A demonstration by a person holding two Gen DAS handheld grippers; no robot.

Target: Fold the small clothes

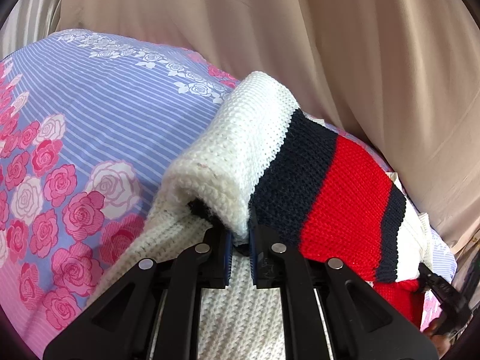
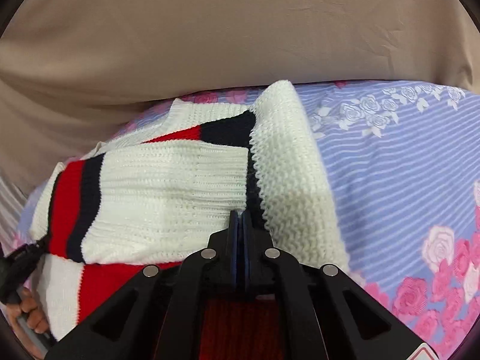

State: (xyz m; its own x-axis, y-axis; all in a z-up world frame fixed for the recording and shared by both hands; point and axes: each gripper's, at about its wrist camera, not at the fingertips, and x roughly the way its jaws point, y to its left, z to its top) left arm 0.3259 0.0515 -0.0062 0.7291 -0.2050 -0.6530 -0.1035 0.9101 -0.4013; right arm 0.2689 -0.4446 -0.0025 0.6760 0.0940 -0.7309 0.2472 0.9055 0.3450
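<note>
A white, navy and red knit sweater [image 1: 300, 165] on the rose-print bedsheet [image 1: 90, 120] is clamped at a white fold by the left gripper [image 1: 240, 237], while the right gripper [image 2: 240, 219] is shut, apparently empty, against the knit.

White knit sweater [image 1: 258, 138] striped navy and red; lilac striped bedsheet [image 1: 99, 90] with pink roses
</note>
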